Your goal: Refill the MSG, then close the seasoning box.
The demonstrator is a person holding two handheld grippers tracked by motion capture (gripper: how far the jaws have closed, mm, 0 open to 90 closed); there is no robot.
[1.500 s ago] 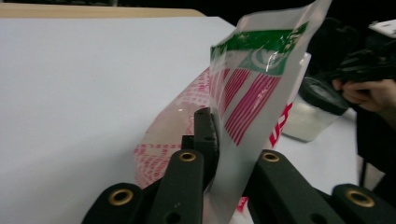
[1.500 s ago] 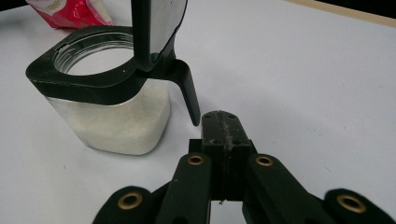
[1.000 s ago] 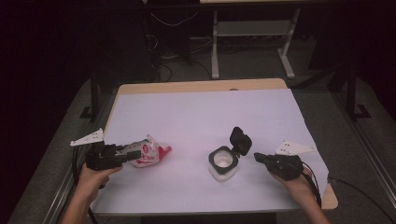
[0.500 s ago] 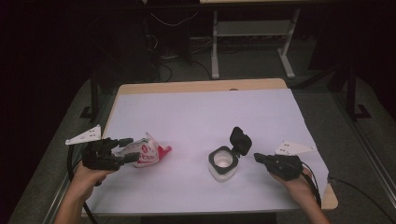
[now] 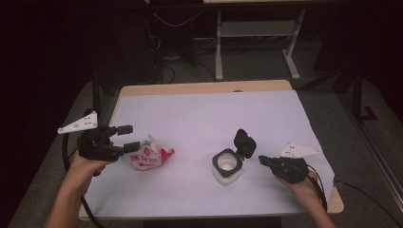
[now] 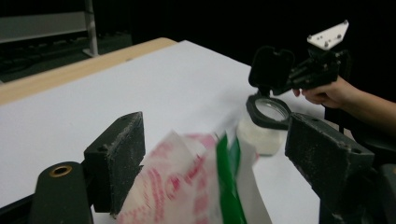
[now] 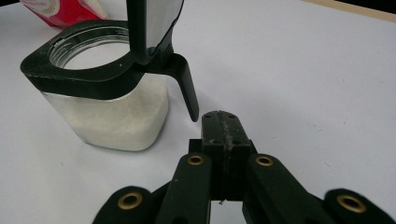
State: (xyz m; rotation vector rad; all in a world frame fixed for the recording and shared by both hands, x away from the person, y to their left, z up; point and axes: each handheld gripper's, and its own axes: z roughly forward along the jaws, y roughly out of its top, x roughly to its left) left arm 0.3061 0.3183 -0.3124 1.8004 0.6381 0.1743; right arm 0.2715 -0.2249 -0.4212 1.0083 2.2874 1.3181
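A red-and-white pouch [image 5: 148,155] with a green mark lies on the white sheet at the left. My left gripper [image 5: 128,137] hovers at its left end. Its jaws have just been opening and stand wide, with the pouch top [image 6: 187,186] loose between them. At the centre right stands a clear jar [image 5: 227,166] of white granules, with a black collar and its flip lid [image 5: 244,142] raised. My right gripper [image 5: 263,160] rests low beside the jar, shut on nothing. Its tips [image 7: 224,126] sit just short of the lid's hanging tab [image 7: 187,93]. The jar [image 6: 264,126] and the right gripper [image 6: 303,77] appear far off in the left gripper view.
The white sheet [image 5: 209,114] covers most of the wooden table [image 5: 199,88], whose bare edge shows at the back and the front right corner. A desk frame [image 5: 259,33] and cables stand on the dark floor beyond. A cable [image 5: 361,190] trails off to the right.
The left gripper's jaws have spread apart, let go of the pouch and risen a little. The pouch stays on the sheet. The right hand and the jar have not moved.
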